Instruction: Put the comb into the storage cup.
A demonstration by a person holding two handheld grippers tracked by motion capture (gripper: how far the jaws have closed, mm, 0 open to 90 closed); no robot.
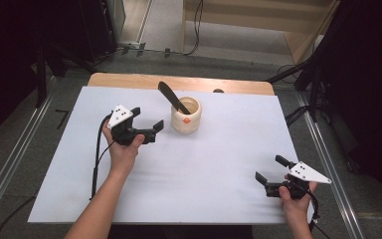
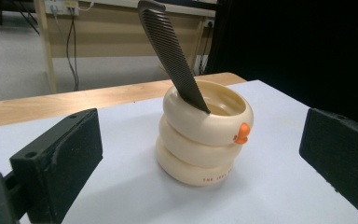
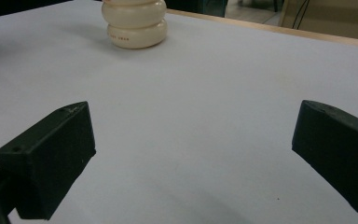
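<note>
A: What takes up most of the high view?

B: The white table top point(image 1: 189, 199), spreading across the middle of the frame, with a strip of bare wood edge point(image 1: 129, 79) along its upper side.

A: And what stands on it?

B: A cream ribbed holder point(image 1: 186, 115), just above the centre of the frame. In the left gripper view it looks like three stacked rings with a small orange knob point(image 2: 243, 133) on its right side. A black comb point(image 1: 173, 97) stands in it, tilted, its free end leaning toward the upper left.

A: Where are the grippers?

B: The left gripper point(image 1: 148, 123) is left of centre, just beside the holder but not touching it, its jaws spread wide and empty. In its own view the holder sits between the two jaws, farther off. The right gripper point(image 1: 269, 169) is at the lower right, well apart from the holder, jaws also wide apart with nothing between them; its view has the holder at the upper left.
</note>
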